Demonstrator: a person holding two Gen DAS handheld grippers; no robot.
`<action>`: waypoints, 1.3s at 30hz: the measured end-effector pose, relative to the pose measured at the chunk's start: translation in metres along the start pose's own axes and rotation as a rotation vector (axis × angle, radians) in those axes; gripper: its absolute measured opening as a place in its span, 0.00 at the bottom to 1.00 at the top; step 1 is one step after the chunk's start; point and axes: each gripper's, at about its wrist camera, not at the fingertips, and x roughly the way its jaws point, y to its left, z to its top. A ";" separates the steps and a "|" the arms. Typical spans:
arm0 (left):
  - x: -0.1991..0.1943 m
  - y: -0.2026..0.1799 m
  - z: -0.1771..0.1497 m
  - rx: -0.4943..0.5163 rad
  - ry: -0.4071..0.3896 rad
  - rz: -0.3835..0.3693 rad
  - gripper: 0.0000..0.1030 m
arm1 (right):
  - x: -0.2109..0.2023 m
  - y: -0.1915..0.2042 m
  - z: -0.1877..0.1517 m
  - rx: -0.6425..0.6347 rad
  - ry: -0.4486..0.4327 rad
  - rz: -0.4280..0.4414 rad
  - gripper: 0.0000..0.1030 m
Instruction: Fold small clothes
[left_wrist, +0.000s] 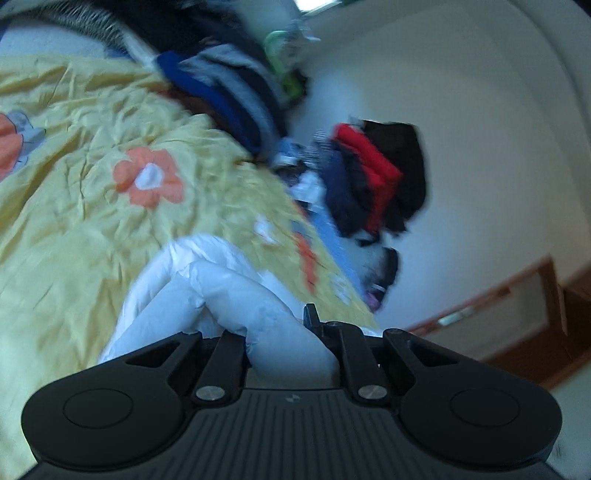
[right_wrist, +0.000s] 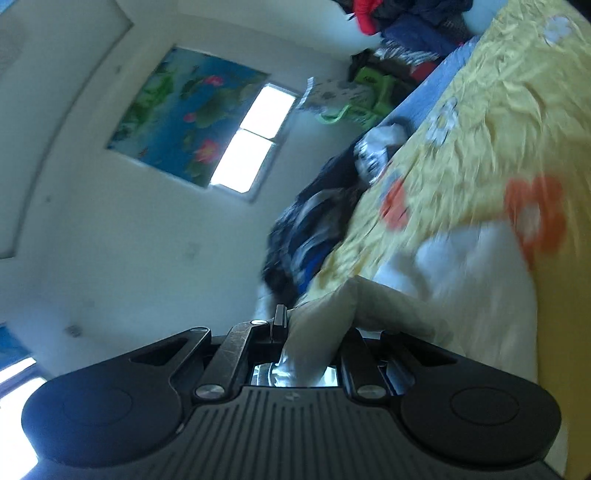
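A small white garment hangs from my left gripper, which is shut on a bunched edge of it above the yellow flowered bedspread. The rest of the cloth drapes down toward the bed. In the right wrist view the same white garment is pinched between the jaws of my right gripper, which is shut on another edge; the cloth trails off over the bedspread. Both views are tilted and blurred by motion.
A pile of dark, blue and red clothes lies along the far edge of the bed against the white wall. It also shows in the right wrist view. A window and a flower picture are on the wall.
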 end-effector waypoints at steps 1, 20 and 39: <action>0.015 0.005 0.006 -0.029 -0.013 0.029 0.11 | 0.015 -0.013 0.009 0.026 0.004 -0.027 0.13; 0.052 0.055 0.015 -0.290 -0.019 -0.125 0.97 | 0.050 -0.125 0.008 0.382 0.007 0.018 0.64; 0.099 -0.103 -0.070 0.810 -0.585 0.628 1.00 | 0.129 0.047 -0.054 -0.754 -0.001 -0.486 0.96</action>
